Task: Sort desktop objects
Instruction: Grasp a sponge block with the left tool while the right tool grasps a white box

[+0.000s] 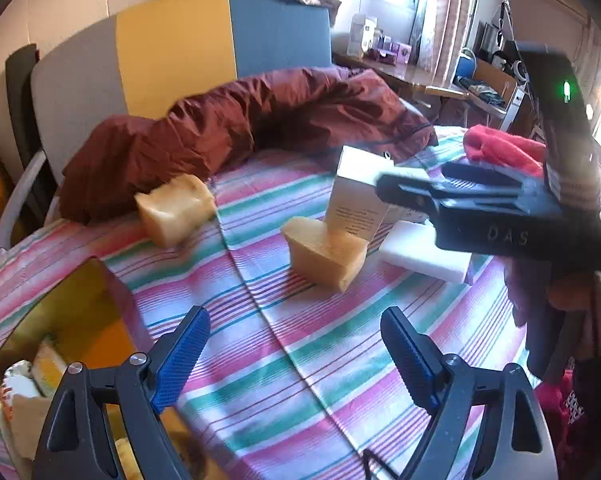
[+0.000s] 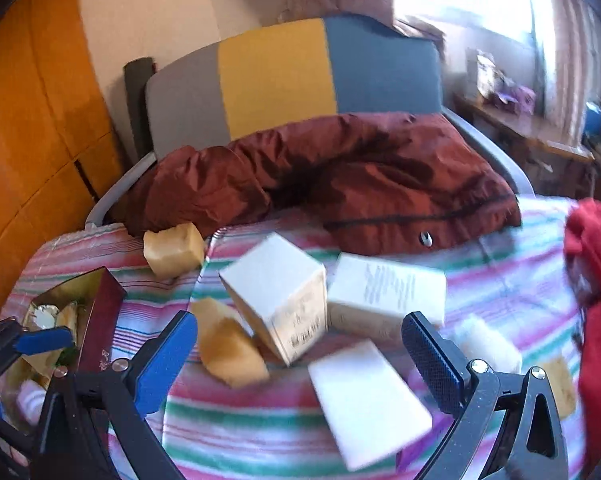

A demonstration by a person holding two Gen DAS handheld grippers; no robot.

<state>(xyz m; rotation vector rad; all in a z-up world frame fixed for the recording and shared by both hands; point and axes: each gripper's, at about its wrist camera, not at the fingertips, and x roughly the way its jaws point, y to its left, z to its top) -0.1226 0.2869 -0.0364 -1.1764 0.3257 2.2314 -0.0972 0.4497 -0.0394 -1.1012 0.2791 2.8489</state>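
Left gripper [image 1: 296, 340] spread wide, nothing between the blue pads, hanging over the striped cloth [image 1: 300, 360]; just ahead, a yellow sponge block [image 1: 324, 256] leaning against an upright beige carton [image 1: 360, 200], with a white foam slab [image 1: 424, 256] to its right and a second yellow block [image 1: 176, 212] near the dark red jacket [image 1: 260, 120]; gold-lined box [image 1: 60, 340] at lower left, already holding pieces. Right gripper [image 2: 300, 352] also wide and empty, poised above the tilted carton [image 2: 280, 300], white slab [image 2: 368, 400] and a flat carton [image 2: 388, 292]; red cloth [image 2: 596, 280] at the far right.
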